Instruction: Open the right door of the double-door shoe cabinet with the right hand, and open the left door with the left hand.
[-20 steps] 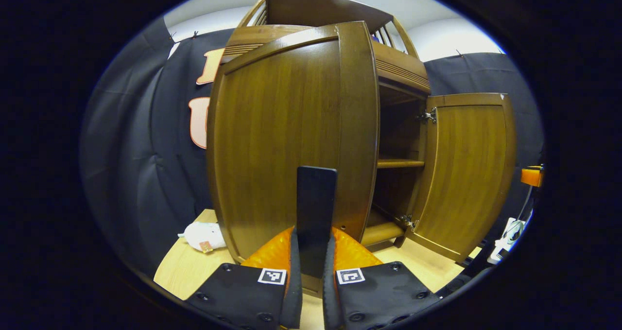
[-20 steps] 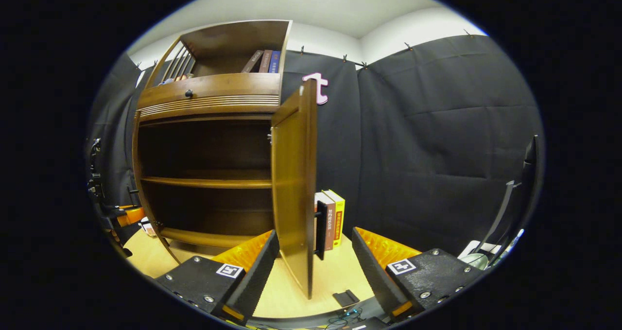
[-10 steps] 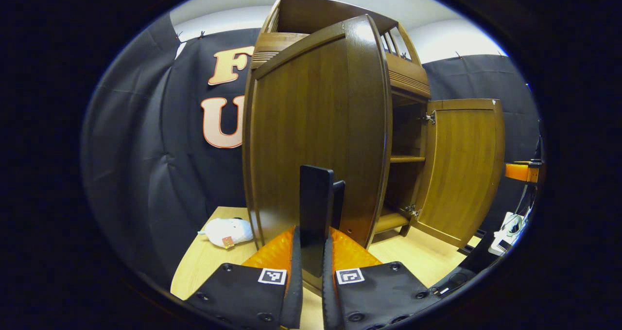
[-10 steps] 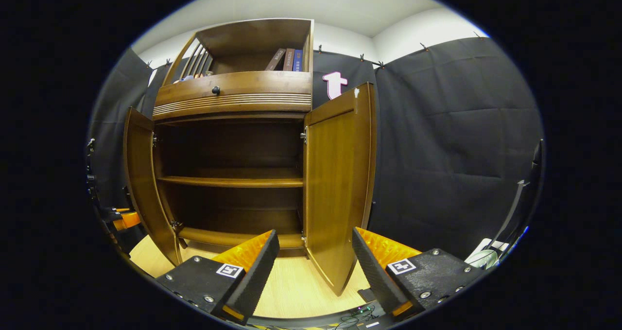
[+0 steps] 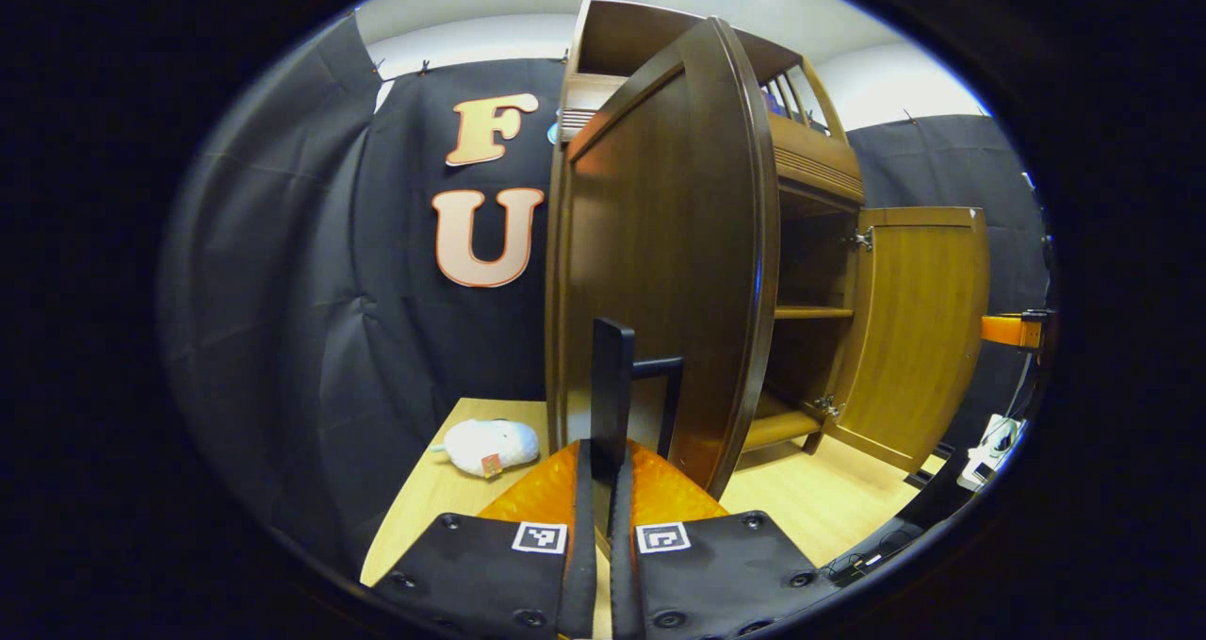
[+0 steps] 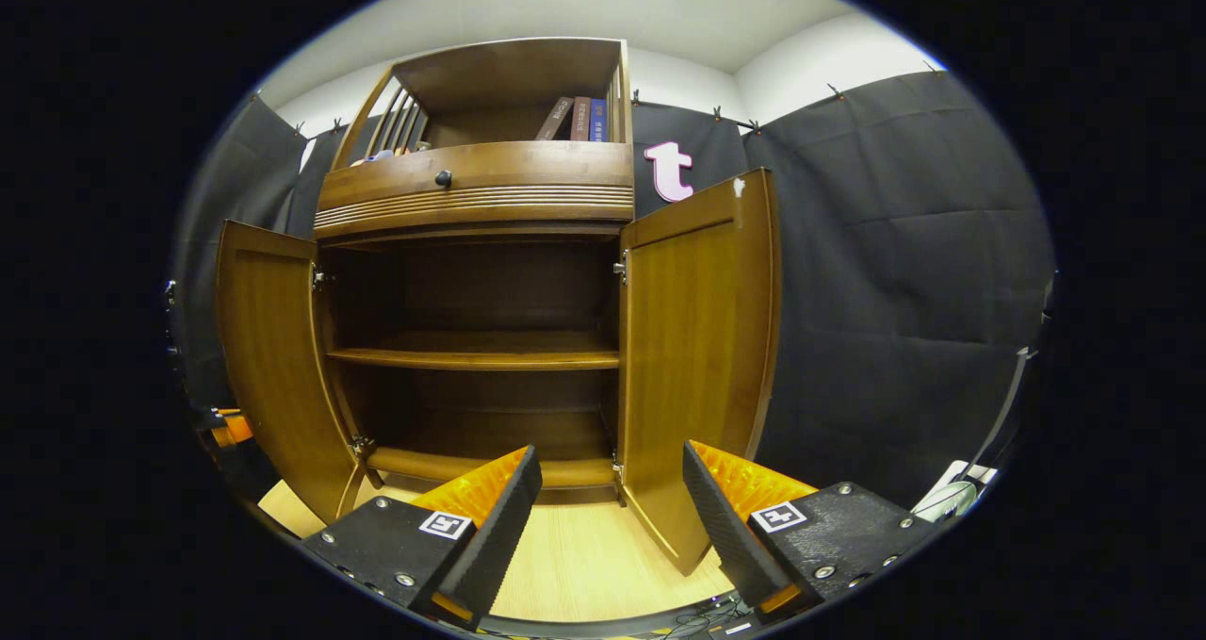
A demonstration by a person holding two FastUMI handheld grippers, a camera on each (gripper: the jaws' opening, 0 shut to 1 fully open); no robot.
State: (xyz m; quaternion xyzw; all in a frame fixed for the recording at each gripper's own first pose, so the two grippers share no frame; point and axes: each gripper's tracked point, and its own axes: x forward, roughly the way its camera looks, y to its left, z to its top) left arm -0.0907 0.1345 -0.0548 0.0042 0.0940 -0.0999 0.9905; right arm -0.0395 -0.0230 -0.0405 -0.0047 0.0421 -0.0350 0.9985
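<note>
Brown wooden shoe cabinet [image 6: 476, 197], left door [image 6: 268, 357] and right door [image 6: 697, 338] both swung open.

Both views are evenly lit from overhead, with bright ceiling at the top of the frame. Glare streaks the left door [image 5: 678, 244] along its curved edge. The cabinet [image 6: 490, 310] interior sits in deep shadow. Fisheye distortion bows straight edges outward; focus is sharp throughout.

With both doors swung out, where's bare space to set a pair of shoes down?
The middle shelf and the bottom shelf between the left door and the right door look bare. So does the wooden floor before them. It's tighter by the left door's handle, where the left gripper is clamped.
</note>
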